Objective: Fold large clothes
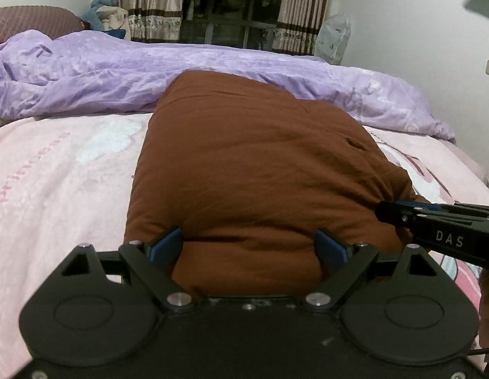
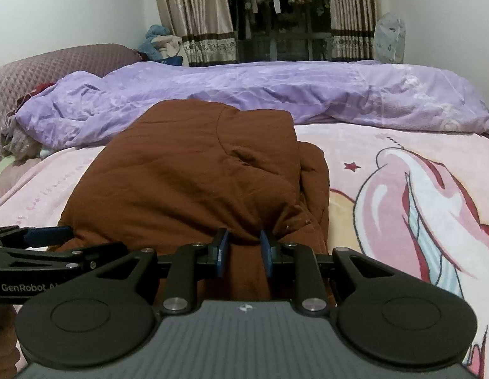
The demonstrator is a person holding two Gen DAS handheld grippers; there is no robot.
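Note:
A thick brown padded garment [image 1: 260, 164] lies folded in a bundle on the pink bed blanket; it also shows in the right wrist view [image 2: 193, 177]. My left gripper [image 1: 249, 246] is open wide, its blue pads on either side of the bundle's near edge. My right gripper [image 2: 243, 246] is partly closed, pinching a bunch of the brown fabric between its blue pads at the garment's near right corner. The right gripper shows from the side in the left wrist view [image 1: 383, 210], and the left gripper shows at the left of the right wrist view [image 2: 67, 231].
A pink unicorn-print blanket [image 2: 402, 189] covers the bed. A crumpled purple duvet [image 2: 276, 94] lies along the far side. A mauve headboard [image 2: 54, 66] is at the left. Curtains and hanging clothes [image 2: 276, 6] are behind the bed.

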